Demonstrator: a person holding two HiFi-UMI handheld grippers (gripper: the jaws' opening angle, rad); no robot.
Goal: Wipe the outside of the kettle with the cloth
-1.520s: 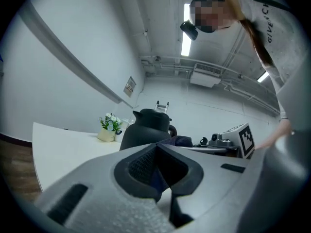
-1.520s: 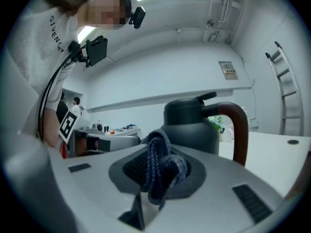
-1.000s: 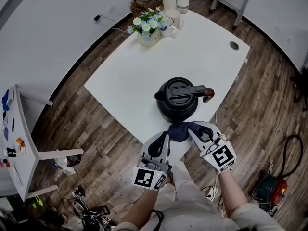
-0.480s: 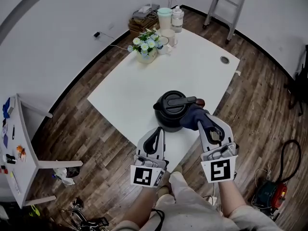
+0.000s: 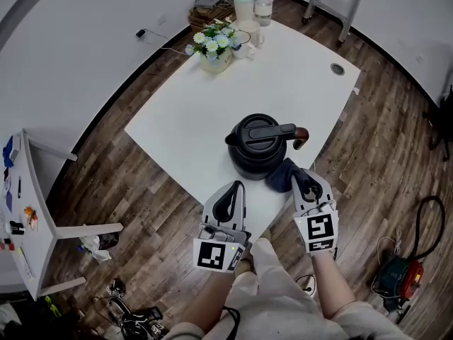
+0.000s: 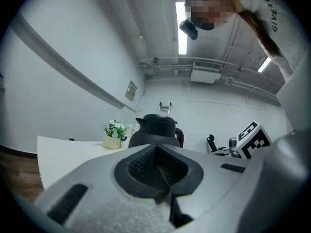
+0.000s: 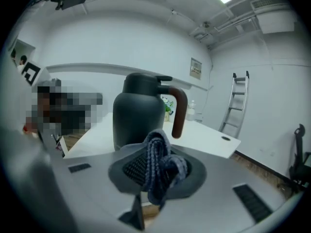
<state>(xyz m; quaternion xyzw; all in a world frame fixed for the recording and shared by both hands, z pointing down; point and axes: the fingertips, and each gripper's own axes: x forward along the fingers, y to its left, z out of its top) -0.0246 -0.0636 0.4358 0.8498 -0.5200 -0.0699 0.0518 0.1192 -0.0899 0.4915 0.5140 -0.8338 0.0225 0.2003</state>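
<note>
Pinching dark blue cloth (image 5: 283, 174) in right gripper (image 5: 304, 181), jaws closing tight on a bunched fold. Hanging the cloth right at the near-right side of black kettle (image 5: 260, 146); contact hard to tell. Standing upright near the front edge of white table (image 5: 212, 105), that kettle, brown handle pointing right. Holding left gripper (image 5: 236, 190) low before the kettle, apart from it, jaws pressing together on nothing. Sitting near the far corner: flower pot (image 5: 214, 44).
</note>
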